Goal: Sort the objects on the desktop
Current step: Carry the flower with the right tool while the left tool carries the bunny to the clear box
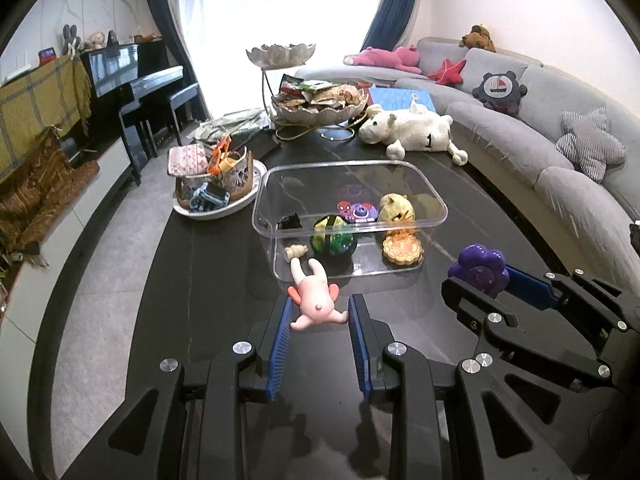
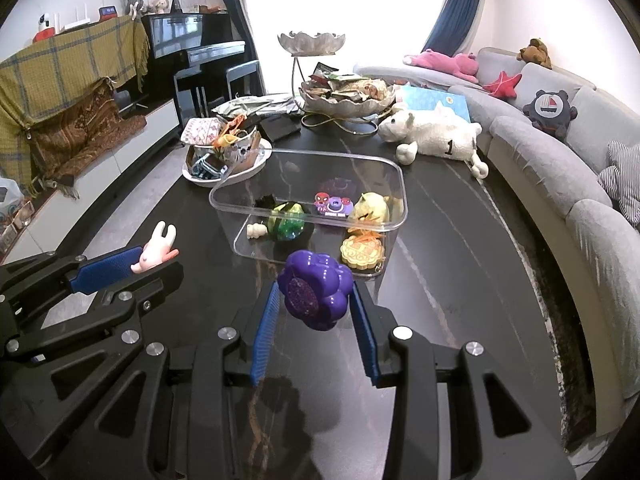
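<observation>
My left gripper is shut on a pink rabbit figure, held above the dark table just before the clear plastic bin. My right gripper is shut on a purple flower-shaped toy, also in front of the bin. Each gripper shows in the other's view: the right gripper with the purple toy at right, the left gripper with the rabbit at left. Inside the bin lie a green ball, a mooncake-shaped piece, a yellow toy and several small figures.
A white dish piled with oddments stands left of the bin. Behind it are a two-tier silver bowl stand with snack packets and a white plush animal. A grey sofa runs along the right, a piano at far left.
</observation>
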Motion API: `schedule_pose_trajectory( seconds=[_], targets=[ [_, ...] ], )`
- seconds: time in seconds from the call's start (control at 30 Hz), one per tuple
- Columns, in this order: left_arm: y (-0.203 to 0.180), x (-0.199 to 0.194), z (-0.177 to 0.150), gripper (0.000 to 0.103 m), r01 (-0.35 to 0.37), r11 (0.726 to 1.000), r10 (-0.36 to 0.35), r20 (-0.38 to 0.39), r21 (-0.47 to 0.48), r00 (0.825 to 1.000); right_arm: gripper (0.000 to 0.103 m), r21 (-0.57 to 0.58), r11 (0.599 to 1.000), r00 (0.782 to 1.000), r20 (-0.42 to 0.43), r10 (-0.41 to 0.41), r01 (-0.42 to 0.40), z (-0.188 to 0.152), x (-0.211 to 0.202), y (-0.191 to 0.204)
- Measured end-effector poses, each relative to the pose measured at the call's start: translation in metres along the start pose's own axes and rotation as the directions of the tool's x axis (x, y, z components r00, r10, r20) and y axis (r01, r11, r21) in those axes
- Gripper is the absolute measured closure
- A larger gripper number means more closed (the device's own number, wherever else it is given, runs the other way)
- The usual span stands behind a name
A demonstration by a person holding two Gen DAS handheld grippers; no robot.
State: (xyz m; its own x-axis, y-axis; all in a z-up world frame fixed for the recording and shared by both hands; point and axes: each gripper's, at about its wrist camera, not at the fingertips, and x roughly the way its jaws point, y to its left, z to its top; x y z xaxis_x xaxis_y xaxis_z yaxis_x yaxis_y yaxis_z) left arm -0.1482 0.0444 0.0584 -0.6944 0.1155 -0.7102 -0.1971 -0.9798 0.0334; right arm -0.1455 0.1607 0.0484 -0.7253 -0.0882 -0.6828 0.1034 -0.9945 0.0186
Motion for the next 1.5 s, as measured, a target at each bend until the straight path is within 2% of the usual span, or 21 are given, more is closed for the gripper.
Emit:
schedule_pose_trajectory(
  seconds=[0.83,1.5],
  targets=[
    [0.006,-0.008,0.041,0.078,-0.024,1.000,0.023,0.085,0.017,0.996,0.068,-0.010,1.000,0.997,0.076,0.010,-0.009,0.043,-0.002,0.000],
    [0.007,0.011,0.074,0.078,-0.038,0.998,0.033,0.120,0.043,0.992,0.068,-0.011,1.000,0.995,0.097,0.005,-0.004,0.074,0.017,-0.007]
  ],
)
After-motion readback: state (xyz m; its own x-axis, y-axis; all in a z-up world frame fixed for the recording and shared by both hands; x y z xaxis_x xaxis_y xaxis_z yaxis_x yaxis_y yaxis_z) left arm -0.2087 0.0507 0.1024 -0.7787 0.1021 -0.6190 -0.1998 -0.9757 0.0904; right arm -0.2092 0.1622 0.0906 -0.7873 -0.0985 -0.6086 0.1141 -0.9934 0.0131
